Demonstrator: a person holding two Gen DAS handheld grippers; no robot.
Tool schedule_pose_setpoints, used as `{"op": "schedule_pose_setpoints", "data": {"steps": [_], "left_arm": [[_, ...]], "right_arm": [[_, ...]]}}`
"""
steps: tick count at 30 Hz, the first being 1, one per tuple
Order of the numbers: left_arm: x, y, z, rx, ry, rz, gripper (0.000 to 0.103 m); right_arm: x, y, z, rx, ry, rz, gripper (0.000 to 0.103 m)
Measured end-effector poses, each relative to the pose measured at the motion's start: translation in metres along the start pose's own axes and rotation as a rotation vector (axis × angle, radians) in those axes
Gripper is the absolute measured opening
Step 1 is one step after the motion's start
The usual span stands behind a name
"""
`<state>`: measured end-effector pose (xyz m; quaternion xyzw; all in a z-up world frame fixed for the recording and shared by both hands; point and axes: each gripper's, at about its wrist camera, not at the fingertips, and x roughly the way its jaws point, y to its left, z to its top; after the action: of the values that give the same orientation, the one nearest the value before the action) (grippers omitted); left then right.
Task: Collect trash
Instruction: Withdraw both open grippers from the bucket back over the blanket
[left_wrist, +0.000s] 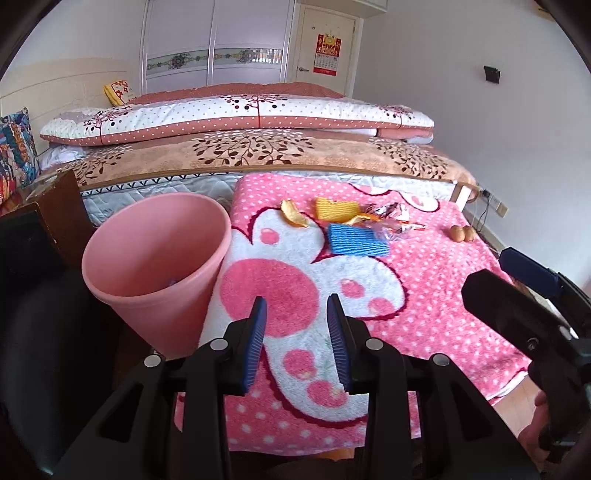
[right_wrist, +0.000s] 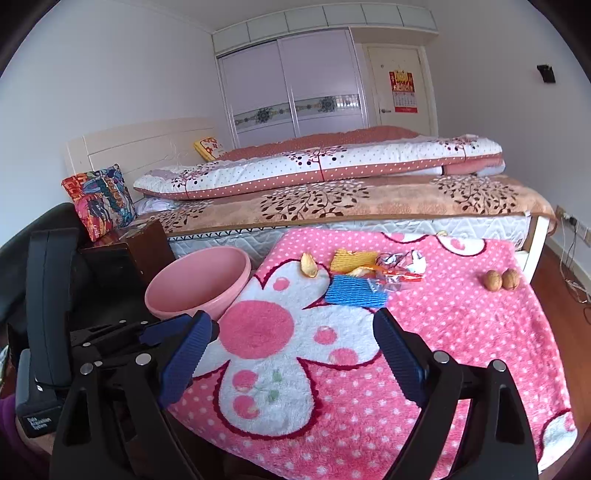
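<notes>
Pink blanket (right_wrist: 461, 332), peels (right_wrist: 309, 266), wrappers (right_wrist: 400, 271), walnuts (right_wrist: 501, 280)

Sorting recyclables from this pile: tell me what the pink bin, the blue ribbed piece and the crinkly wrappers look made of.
Pink bin: probably moulded plastic, matte; smooth seamless wall and rolled rim.
Blue ribbed piece: likely foam netting, as used round fruit; soft parallel ridges, matte, lying flat.
Crinkly wrappers: seemingly thin plastic or foil film; crumpled, glossy highlights, partly clear.
</notes>
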<state>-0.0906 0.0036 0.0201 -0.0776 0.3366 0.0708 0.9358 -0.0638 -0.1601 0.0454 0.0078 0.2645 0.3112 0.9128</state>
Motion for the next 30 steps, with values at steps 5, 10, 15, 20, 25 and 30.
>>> {"op": "schedule_pose_setpoints", "data": {"steps": [5, 10, 15, 20, 25, 30], "left_arm": [[-0.014, -0.012, -0.005, 0.036, -0.038, -0.021, 0.034], [-0.025, -0.018, -0.009, 0.047, -0.057, -0.029, 0.034], [-0.034, -0.019, -0.011, 0.052, -0.075, -0.026, 0.034], [-0.035, -0.024, -0.012, 0.085, -0.081, -0.020, 0.034], [-0.028, -0.020, -0.012, 0.087, -0.079, -0.023, 0.034], [-0.014, -0.009, -0.011, 0.074, -0.051, -0.002, 0.034]], "right_arm": [[-0.003, -0.007, -0.006, 0.034, 0.029, 0.014, 0.087], [-0.010, -0.006, -0.009, 0.038, 0.024, 0.043, 0.085], [-0.020, -0.001, -0.010, 0.028, 0.005, 0.062, 0.079], [-0.023, 0.007, -0.010, -0.004, -0.009, 0.066, 0.074], [-0.009, 0.008, -0.009, -0.003, 0.016, 0.097, 0.070], [0.015, 0.007, -0.009, 0.009, 0.076, 0.134, 0.064]]}}
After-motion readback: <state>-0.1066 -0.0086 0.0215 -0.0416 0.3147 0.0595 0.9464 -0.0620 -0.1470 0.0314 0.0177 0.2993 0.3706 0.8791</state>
